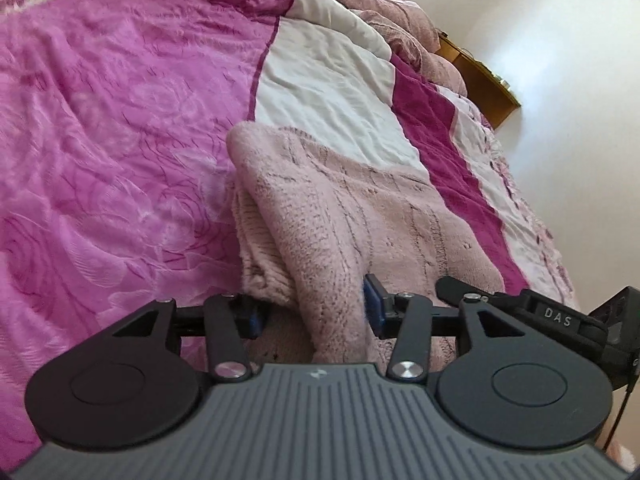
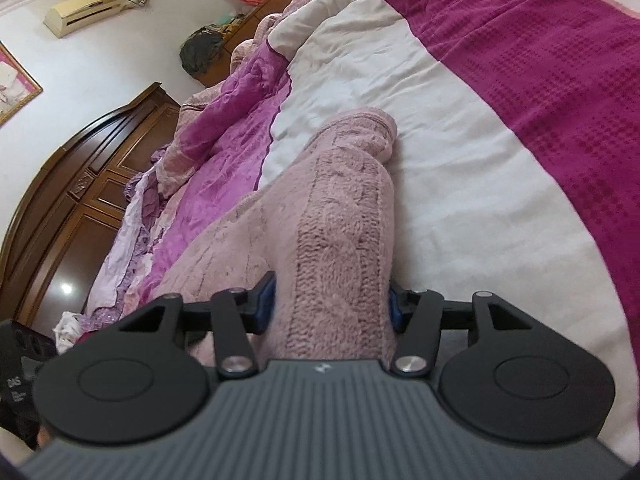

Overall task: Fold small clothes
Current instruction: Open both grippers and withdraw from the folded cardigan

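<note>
A fluffy pale pink knitted garment (image 1: 340, 216) lies on the bed, partly folded over itself. My left gripper (image 1: 316, 312) has its blue-padded jaws apart, with a fold of the garment lying between them. In the right wrist view the same pink knit (image 2: 340, 216) runs away from me. My right gripper (image 2: 332, 304) also has its jaws wide, with a thick ridge of the knit between them. Whether the pads press the cloth I cannot tell. The right gripper's black body (image 1: 560, 320) shows at the right edge of the left view.
The bed has a pink floral quilt (image 1: 120, 140) at the left and a white and magenta striped cover (image 2: 500, 140) at the right. A dark wooden wardrobe (image 2: 80, 184), an air conditioner (image 2: 86, 8) and a wooden headboard (image 1: 480, 80) stand by the walls.
</note>
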Demonstrator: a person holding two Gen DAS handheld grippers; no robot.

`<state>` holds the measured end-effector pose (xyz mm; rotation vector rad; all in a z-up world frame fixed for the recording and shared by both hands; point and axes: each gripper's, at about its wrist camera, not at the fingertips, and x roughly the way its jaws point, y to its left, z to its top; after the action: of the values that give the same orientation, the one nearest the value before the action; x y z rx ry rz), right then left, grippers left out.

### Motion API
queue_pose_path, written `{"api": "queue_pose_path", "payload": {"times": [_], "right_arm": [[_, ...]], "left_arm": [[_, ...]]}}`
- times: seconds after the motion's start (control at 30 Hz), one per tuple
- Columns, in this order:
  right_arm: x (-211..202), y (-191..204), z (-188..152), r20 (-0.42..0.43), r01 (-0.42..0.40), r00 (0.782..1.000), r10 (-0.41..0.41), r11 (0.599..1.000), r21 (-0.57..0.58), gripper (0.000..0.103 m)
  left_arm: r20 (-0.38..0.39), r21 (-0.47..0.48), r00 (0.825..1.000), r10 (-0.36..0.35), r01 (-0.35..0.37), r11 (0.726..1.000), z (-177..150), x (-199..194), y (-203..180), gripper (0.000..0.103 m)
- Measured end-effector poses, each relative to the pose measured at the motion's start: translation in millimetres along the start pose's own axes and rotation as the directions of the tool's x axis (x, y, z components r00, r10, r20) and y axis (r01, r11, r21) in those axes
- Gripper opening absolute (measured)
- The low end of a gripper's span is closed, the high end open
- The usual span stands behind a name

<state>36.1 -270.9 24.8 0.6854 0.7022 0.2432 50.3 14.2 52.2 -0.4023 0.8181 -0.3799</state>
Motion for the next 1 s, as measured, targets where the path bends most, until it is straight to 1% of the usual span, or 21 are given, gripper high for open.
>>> {"api": "queue_pose_path", "payload": {"times": [0.1, 0.2, 0.23, 0.27, 0.33, 0.43, 0.5, 0.6, 0.7, 0.8, 0.9, 0.97, 1.0], "right_arm": [[-14, 6, -1, 0.025, 0.030, 0.999, -0.029, 0.999, -0.039, 0.056], [-32, 16, -4, 0.082, 0.067, 0.995, -0.059, 0.992, -0.102, 0.055], [-36, 17, -5, 0.096, 0.079, 0.993, -0.068, 0.990, -0.118, 0.054], [-40, 19, -7, 0.110, 0.085, 0.991, -0.071, 0.988, -0.132, 0.049], [-45, 22, -10, 0.115, 0.094, 0.990, -0.076, 0.982, -0.161, 0.042], [-38, 24, -16, 0.090, 0.118, 0.991, -0.100, 0.969, -0.217, 0.041], [-31, 22, -19, 0.078, 0.137, 0.989, -0.122, 0.964, -0.229, 0.041], [-26, 15, -20, 0.080, 0.129, 0.990, -0.114, 0.971, -0.202, 0.041], [-29, 15, -21, 0.081, 0.123, 0.991, -0.108, 0.971, -0.208, 0.043], [-37, 18, -20, 0.091, 0.120, 0.990, -0.104, 0.972, -0.201, 0.044], [-44, 22, -22, 0.098, 0.131, 0.989, -0.113, 0.971, -0.199, 0.052], [-49, 26, -24, 0.106, 0.138, 0.987, -0.117, 0.967, -0.214, 0.059], [-51, 29, -26, 0.112, 0.141, 0.987, -0.118, 0.965, -0.223, 0.061]], "left_arm": [[0.018, 0.038, 0.999, 0.049, -0.049, 0.998, -1, -13, -6, 0.055], [0.033, 0.091, 0.993, 0.116, -0.118, 0.989, 1, -22, -10, 0.058], [0.038, 0.107, 0.989, 0.140, -0.143, 0.984, 0, -24, -11, 0.058], [0.039, 0.118, 0.986, 0.163, -0.167, 0.979, 0, -25, -12, 0.058], [0.034, 0.141, 0.980, 0.198, -0.200, 0.969, -2, -25, -12, 0.058], [0.024, 0.180, 0.969, 0.245, -0.246, 0.953, -7, -18, -9, 0.062], [0.024, 0.175, 0.969, 0.246, -0.246, 0.953, -8, -13, -7, 0.063], [0.032, 0.172, 0.970, 0.242, -0.244, 0.954, -10, -11, -4, 0.065], [0.044, 0.167, 0.969, 0.244, -0.248, 0.954, -11, -13, -5, 0.066], [0.063, 0.182, 0.965, 0.255, -0.262, 0.948, -15, -20, -13, 0.066], [0.066, 0.203, 0.961, 0.269, -0.277, 0.939, -19, -28, -21, 0.066], [0.067, 0.203, 0.959, 0.275, -0.283, 0.937, -23, -37, -26, 0.066], [0.069, 0.200, 0.959, 0.276, -0.285, 0.938, -25, -40, -27, 0.067]]}}
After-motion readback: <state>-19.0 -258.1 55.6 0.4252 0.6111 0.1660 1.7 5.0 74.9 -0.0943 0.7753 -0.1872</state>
